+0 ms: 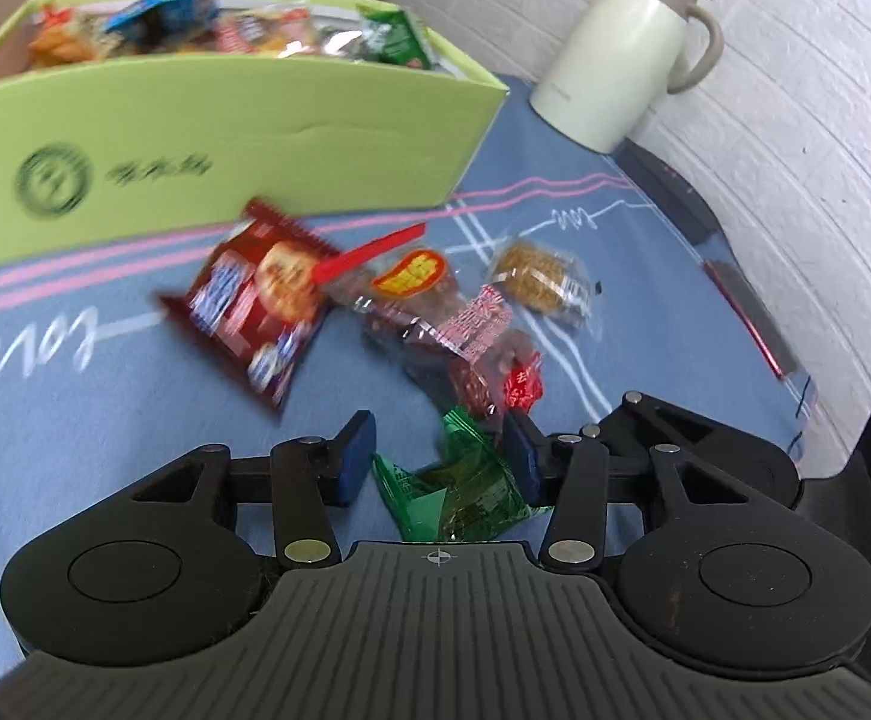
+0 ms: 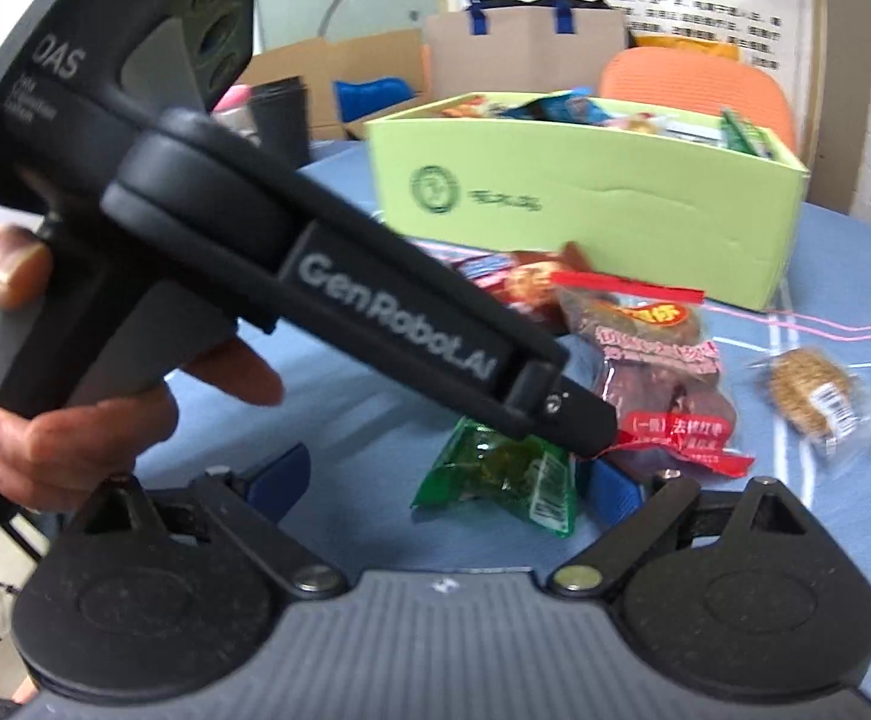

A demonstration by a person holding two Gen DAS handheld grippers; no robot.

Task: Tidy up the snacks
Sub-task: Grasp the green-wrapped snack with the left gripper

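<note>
With the crinkly green foil snack packet [image 1: 459, 489] low in the frame's centre between the left gripper [image 1: 444, 459]'s part-open, not-yet-pinching blue pads, close squarely on its middle, then lift toward the pale green cardboard box [image 1: 225, 138] upper left.

cream thermos jug [image 1: 627, 54] upright on blue tablecloth [image 1: 75, 420]; orange chair [image 2: 699, 84] behind.

A table draped in a blue cloth [image 1: 105, 420] with pink and white stripes carries a green box [image 1: 225, 138] of snacks, a cream jug [image 1: 615, 54] and loose packets — a red bag [image 1: 255, 306], a clear date pack [image 1: 459, 330], a round cake [image 1: 540, 282], a green sachet [image 1: 465, 492].
</note>
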